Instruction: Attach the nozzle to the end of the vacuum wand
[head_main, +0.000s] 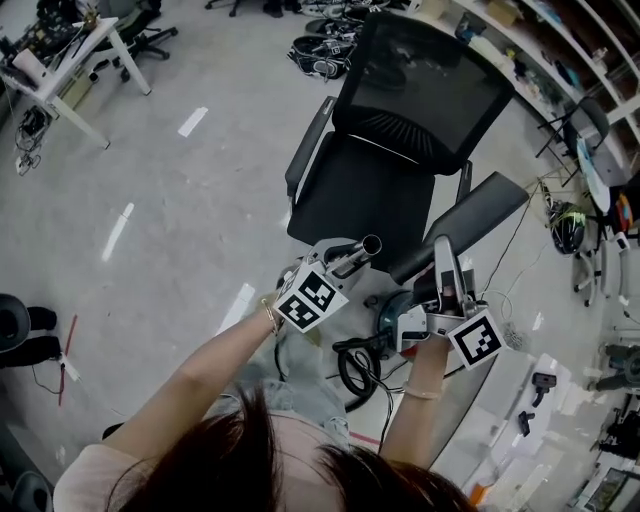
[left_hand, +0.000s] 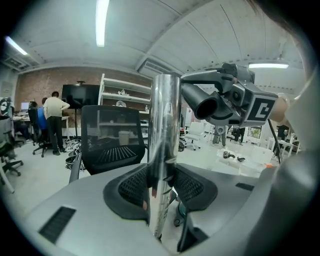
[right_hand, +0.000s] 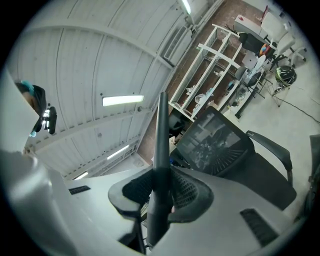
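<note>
**Asker:** Pointing which way, the wand?

**Me:** My left gripper (head_main: 345, 260) pinches the wand (head_main: 360, 250), a smooth, round chrome tube, mirror-bright. Seen from the head view, its long axis runs up and to the right, with the open end toward the black mesh office chair (head_main: 400, 130).

**Asker:** And the nozzle?

**Me:** My right gripper (head_main: 438, 275) is clamped on the nozzle (head_main: 470, 215), which is matte dark plastic, long and flattened. Its axis slants up and right too. The thin tip is far from me and the round socket end is low, near the wand's mouth but apart from it. Between my textured black pads (right_hand: 190, 192) it rises straight, narrowing to a blade-like tip.
</note>
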